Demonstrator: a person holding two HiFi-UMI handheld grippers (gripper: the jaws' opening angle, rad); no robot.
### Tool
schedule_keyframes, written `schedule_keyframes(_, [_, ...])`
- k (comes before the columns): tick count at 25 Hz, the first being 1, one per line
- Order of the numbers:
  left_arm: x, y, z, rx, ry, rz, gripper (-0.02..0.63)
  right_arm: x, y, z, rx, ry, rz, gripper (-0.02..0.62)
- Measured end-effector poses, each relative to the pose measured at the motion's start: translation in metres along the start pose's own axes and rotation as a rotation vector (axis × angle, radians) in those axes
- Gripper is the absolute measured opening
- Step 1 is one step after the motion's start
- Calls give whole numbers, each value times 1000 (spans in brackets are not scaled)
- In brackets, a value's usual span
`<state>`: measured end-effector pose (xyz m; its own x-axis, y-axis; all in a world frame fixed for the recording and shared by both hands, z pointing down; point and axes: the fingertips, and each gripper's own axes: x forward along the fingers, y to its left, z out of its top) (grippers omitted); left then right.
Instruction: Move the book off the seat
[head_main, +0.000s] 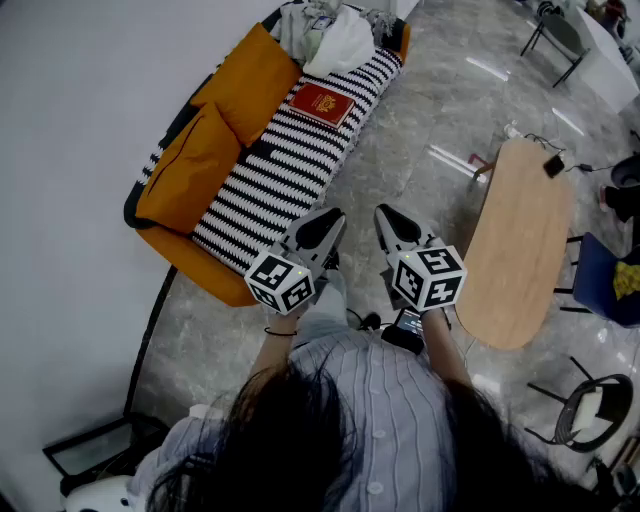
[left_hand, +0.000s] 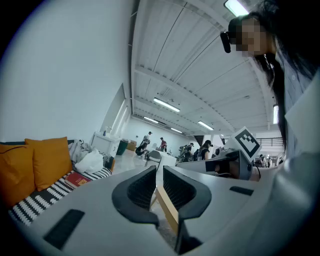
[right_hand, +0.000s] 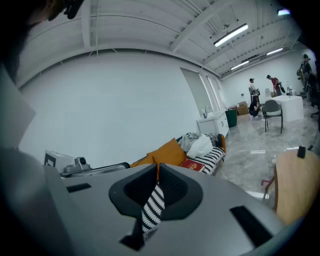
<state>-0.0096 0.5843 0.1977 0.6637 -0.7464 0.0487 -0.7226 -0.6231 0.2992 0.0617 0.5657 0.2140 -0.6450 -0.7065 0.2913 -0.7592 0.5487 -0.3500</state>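
Observation:
A red book lies flat on the black-and-white striped seat of the sofa, near its far end, beside two orange cushions. My left gripper and right gripper hang side by side over the floor in front of the sofa's near end, well short of the book. Both are shut with nothing between the jaws. From the left gripper the book shows low on the left. Past the right gripper, the book lies ahead on the seat.
A white bag and bundled clothes fill the sofa's far end, just beyond the book. An oval wooden table stands to the right of my grippers. Chairs stand at the right, and people are far across the hall.

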Motion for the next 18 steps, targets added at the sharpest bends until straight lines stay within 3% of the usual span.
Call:
schedule_keyframes(10, [24, 47, 5, -36, 16, 0, 35, 47, -18, 15, 7, 18, -7, 28])
schedule_keyframes(18, [51, 111, 14, -62, 44, -3, 35, 108, -40, 31, 32, 47, -40, 28])
